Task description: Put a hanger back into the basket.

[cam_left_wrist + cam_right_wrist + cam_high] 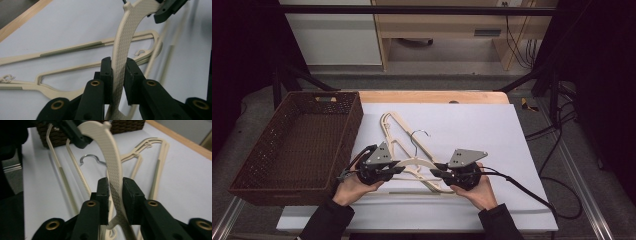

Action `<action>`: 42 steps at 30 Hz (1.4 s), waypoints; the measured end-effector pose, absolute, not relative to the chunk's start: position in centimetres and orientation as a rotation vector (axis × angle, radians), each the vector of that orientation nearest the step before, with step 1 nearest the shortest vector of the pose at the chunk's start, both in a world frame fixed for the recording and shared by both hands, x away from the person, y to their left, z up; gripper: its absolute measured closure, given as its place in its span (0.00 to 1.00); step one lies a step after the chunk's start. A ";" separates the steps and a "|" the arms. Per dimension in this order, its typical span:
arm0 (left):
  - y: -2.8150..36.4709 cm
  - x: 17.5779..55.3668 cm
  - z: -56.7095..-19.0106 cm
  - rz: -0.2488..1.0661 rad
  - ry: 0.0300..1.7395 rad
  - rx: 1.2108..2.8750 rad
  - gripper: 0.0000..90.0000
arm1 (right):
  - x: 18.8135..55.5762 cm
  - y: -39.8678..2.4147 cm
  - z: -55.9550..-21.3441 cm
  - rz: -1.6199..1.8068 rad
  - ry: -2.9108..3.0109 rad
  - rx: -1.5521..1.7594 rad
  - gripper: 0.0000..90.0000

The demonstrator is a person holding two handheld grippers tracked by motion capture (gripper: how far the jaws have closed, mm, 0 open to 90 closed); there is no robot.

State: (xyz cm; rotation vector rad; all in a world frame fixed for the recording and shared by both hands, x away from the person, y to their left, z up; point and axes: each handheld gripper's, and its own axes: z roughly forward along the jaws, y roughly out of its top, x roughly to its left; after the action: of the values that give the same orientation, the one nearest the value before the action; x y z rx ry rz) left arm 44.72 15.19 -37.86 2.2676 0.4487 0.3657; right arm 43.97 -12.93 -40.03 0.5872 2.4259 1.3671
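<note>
A brown basket (297,145) sits at the table's left. Beside it, the left gripper (399,166) clamps one arm of a cream hanger (417,162) raised over other hangers (394,127); the right gripper (437,170) pinches its other arm.

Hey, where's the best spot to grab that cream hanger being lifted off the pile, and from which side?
Probably on its two curved shoulder arms, one on each side of the hook. The cream hanger is flat and thin there, so jaws can pinch its faces from the outer ends, as the left hand-held gripper and right hand-held gripper do. Avoid the thin metal hook.
</note>
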 end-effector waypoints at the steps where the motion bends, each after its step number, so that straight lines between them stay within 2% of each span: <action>1: 15.1 44.6 -37.9 0.348 0.439 2.277 0.89 | 44.0 -13.0 -40.1 1.359 2.411 0.594 0.80; 7: 14.4 44.0 -37.9 0.250 0.421 2.284 0.95 | 44.3 -13.5 -40.1 1.387 2.334 0.646 0.70; 12: 14.9 43.9 -37.6 0.276 0.500 2.238 0.96 | 44.1 -15.0 -39.6 1.431 2.276 0.711 0.60; 17: 15.6 43.7 -36.8 0.329 0.579 2.162 0.96 | 43.7 -17.9 -39.2 1.474 2.160 0.827 0.45; 18: 15.6 43.7 -36.8 0.329 0.579 2.162 0.96 | 43.7 -17.9 -39.2 1.474 2.160 0.827 0.45; 23: 17.2 43.3 -35.0 0.382 0.639 2.080 0.96 | 43.6 -21.4 -39.3 1.470 2.018 0.996 0.25; 26: 17.7 43.1 -34.3 0.392 0.650 2.048 0.96 | 43.8 -22.4 -39.5 1.456 1.991 1.057 0.20; 32: 20.3 42.8 -31.0 0.427 0.672 1.942 0.96 | 43.8 -23.5 -39.6 1.429 1.948 1.122 0.12; 42: 24.0 43.7 -26.4 0.480 0.679 1.883 0.96 | 43.8 -24.3 -39.5 1.418 1.922 1.158 0.09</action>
State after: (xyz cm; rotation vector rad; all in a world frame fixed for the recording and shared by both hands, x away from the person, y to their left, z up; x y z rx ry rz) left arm 43.66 23.97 -26.40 1.8826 0.6794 0.4803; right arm 43.76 -24.34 -39.50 1.1582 1.9215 1.4180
